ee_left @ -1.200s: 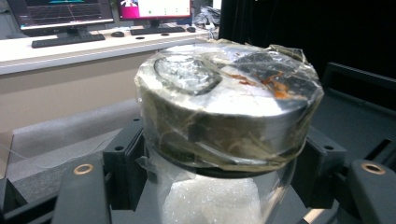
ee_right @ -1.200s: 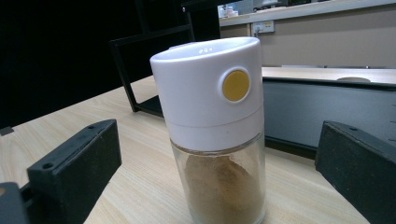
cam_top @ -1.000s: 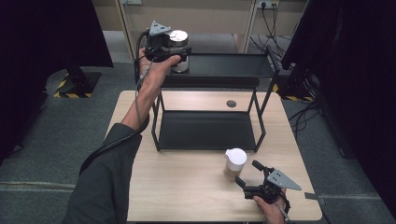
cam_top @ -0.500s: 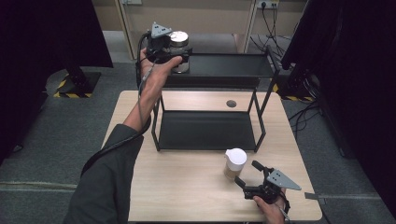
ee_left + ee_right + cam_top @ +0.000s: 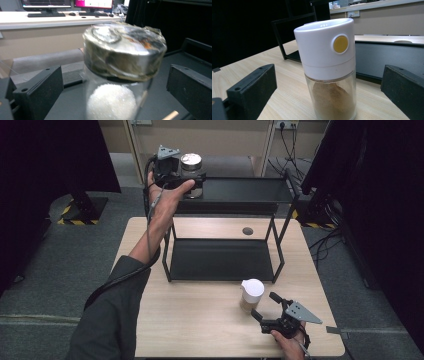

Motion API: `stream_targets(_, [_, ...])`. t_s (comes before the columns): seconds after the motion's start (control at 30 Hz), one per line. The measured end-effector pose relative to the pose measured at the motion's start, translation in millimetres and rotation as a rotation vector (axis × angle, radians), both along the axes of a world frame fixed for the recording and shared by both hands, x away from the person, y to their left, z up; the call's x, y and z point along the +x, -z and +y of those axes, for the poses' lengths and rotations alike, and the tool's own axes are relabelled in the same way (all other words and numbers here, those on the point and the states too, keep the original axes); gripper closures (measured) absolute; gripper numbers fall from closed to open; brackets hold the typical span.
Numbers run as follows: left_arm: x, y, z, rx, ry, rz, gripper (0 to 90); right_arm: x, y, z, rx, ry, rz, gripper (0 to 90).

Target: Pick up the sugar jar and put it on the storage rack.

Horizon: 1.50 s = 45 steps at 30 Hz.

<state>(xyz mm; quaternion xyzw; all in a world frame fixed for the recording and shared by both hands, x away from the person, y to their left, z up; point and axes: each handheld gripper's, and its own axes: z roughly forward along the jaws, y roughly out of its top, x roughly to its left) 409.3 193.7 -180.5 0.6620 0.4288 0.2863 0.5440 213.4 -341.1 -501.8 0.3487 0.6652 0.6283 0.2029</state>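
Observation:
A glass jar (image 5: 191, 164) with a silver lid and white grains inside stands at the left end of the black rack's top shelf (image 5: 245, 190). My left gripper (image 5: 193, 175) is around it, and its jaws have just been opening. In the left gripper view the jar (image 5: 122, 57) sits between the jaws of the left gripper (image 5: 115, 75) with a gap on both sides. Near the table's front right, a white-capped shaker (image 5: 251, 292) of brown powder stands upright. My right gripper (image 5: 264, 305) is open beside it. The shaker (image 5: 327, 65) shows between the right gripper's (image 5: 329, 75) spread jaws, untouched.
The rack's lower shelf (image 5: 220, 260) rests on the wooden table (image 5: 200, 320). A small dark round disc (image 5: 247, 231) sits in the tabletop behind the rack. Dark curtains flank both sides, and cables lie on the floor at the back right.
The left gripper's jaws have parted from the silver-lidded jar, which stays on the top shelf. The left hand has barely shifted. The right gripper and the shaker have not moved.

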Motion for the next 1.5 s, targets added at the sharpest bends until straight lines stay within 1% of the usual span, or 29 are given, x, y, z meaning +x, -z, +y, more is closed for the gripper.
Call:
stream_targets(0.07, [-2.1, 2.2, 1.8, -0.011, 0.002, 0.006, 0.2, 0.0, 0.0, 0.2, 0.000, 0.001, 0.002, 0.7])
stream_targets(0.13, [-3.0, 2.9, 2.6, -0.013, 0.006, 0.004, 0.2, -0.1, -0.1, 0.3, 0.000, 0.000, 0.002, 0.7])
stream_targets(0.3, [-9.8, 5.3, 4.1, -0.012, 0.024, -0.004, 0.3, 0.2, 0.0, 0.6, -0.003, 0.000, 0.004, 0.7])
stream_targets(0.4, [-17.5, 7.6, 5.2, -0.022, 0.040, -0.015, 0.3, 0.1, 0.0, 0.7, -0.002, 0.000, 0.005, 0.7])
stream_targets(0.43, [-17.5, 7.6, 5.2, -0.022, 0.040, -0.015, 0.3, 0.1, 0.0, 0.7, -0.002, 0.000, 0.005, 0.7])
stream_targets(0.57, [-26.5, 11.3, 7.4, -0.044, 0.074, -0.019, 0.4, 0.2, 0.1, 0.8, -0.002, 0.000, 0.004, 0.7])
stream_targets(0.6, [-29.1, 12.1, 7.2, -0.043, 0.081, -0.021, 0.4, 0.2, 0.0, 0.8, -0.002, 0.000, 0.005, 0.7])
stream_targets(0.67, [-34.3, 13.2, 7.0, -0.022, 0.096, -0.036, 0.4, 0.2, 0.1, 0.9, -0.002, 0.000, 0.004, 0.7])
stream_targets(0.7, [-35.9, 13.9, 7.5, -0.019, 0.105, -0.041, 0.5, 0.2, 0.2, 1.0, -0.002, -0.001, 0.004, 0.7])
stream_targets(0.73, [-39.1, 15.5, 7.2, -0.041, 0.113, -0.034, 0.5, 0.2, 0.1, 1.1, -0.003, -0.001, 0.004, 0.7])
stream_targets(0.77, [-41.8, 16.6, 7.9, -0.048, 0.124, -0.036, 0.5, 0.1, 0.2, 1.3, -0.003, -0.001, 0.004, 0.7])
stream_targets(0.83, [-48.7, 19.2, 8.0, -0.046, 0.141, -0.049, 0.6, 0.0, 0.0, 1.4, -0.005, -0.002, 0.003, 0.7])
stream_targets(0.93, [-54.9, 22.7, 8.7, -0.050, 0.164, -0.050, 0.7, -0.1, 0.0, 1.5, -0.005, -0.001, 0.003, 0.7])
stream_targets(1.1, [-68.3, 35.9, 10.9, -0.065, 0.205, -0.075, 1.0, -0.1, 0.1, 1.5, -0.004, -0.002, 0.002, 0.7])
stream_targets(1.23, [-74.9, 48.8, 15.6, -0.094, 0.246, -0.078, 1.0, -0.1, 0.2, 1.4, -0.004, -0.002, 0.002, 0.7])
stream_targets(1.33, [-79.9, 59.5, 16.8, -0.095, 0.266, -0.088, 1.0, 0.0, 0.2, 1.6, -0.004, -0.003, 0.002, 0.7])
stream_targets(1.43, [-82.7, 69.5, 18.0, -0.097, 0.293, -0.085, 1.0, 0.0, 0.2, 1.5, -0.003, -0.003, 0.002, 0.7])
stream_targets(1.5, [-85.1, 76.2, 18.5, -0.096, 0.301, -0.091, 1.0, 0.1, 0.2, 1.6, -0.005, -0.003, 0.002, 0.7])
